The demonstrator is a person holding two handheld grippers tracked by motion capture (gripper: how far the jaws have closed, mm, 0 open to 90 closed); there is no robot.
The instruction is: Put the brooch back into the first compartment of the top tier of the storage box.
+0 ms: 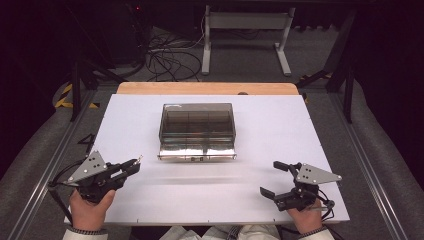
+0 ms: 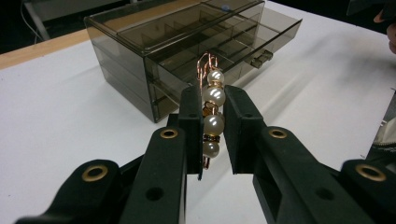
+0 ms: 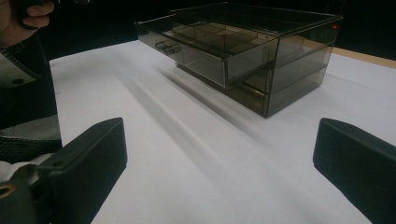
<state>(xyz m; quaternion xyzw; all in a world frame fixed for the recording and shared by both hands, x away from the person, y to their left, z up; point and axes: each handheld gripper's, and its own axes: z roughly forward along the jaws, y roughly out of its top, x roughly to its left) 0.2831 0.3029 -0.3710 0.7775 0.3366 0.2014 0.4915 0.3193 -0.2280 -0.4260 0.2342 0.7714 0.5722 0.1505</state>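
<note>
A smoky clear plastic drawer box (image 1: pixel 197 126) stands at the middle of the white table top, its top drawer (image 1: pixel 197 152) pulled out toward me, with divided compartments inside. My left gripper (image 1: pixel 134 163) is at the near left, shut on a pearl and gold-wire hair clip (image 2: pixel 212 112) that stands upright between its jaws, a short way from the box (image 2: pixel 187 51). My right gripper (image 1: pixel 272 179) rests at the near right, open wide with nothing between its jaws, and faces the box (image 3: pixel 252 56) from the side.
The white board (image 1: pixel 280 130) lies on a wooden table whose far edge (image 1: pixel 207 88) shows behind it. Past the table are cables and a white stand's legs (image 1: pixel 245 45) on the floor. Metal rails run along both sides.
</note>
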